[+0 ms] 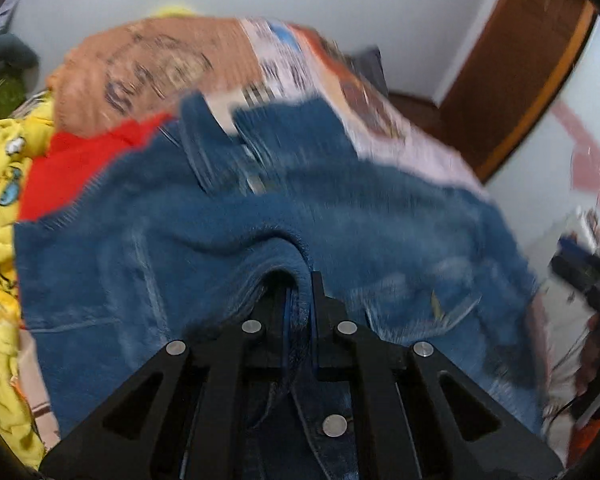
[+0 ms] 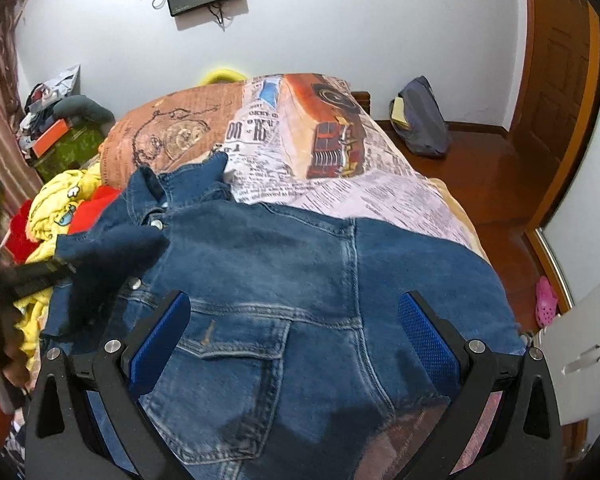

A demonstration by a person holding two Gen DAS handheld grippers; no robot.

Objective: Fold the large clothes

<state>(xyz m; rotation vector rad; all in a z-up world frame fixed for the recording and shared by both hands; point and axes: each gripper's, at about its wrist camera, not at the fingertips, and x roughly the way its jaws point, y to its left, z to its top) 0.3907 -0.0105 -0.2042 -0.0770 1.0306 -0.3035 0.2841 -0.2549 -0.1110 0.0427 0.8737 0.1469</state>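
Denim jacket [image 2: 284, 280] fills our view, left gripper [image 1: 300, 300] clamped on its fold, right gripper [image 2: 294, 336] spread apart above it, on the newsprint bedspread [image 2: 360, 192] beside a wooden door [image 2: 556, 60].

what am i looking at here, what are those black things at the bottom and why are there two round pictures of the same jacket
There is no robot here: a person holds one set of black two-finger tongs in each hand, and a wide-angle camera on each looks forward along its fingers. That gives two bulging views of one scene.

A blue denim jacket lies spread on a bed with a newspaper-and-car print cover. A crumpled yellow cartoon-print garment and a red cloth sit beside it.

In the left-hand view, which is blurred, the left tongs are shut on a fold of the jacket. In the right-hand view, the right tongs, with blue pads, stand open over the jacket, gripping nothing.
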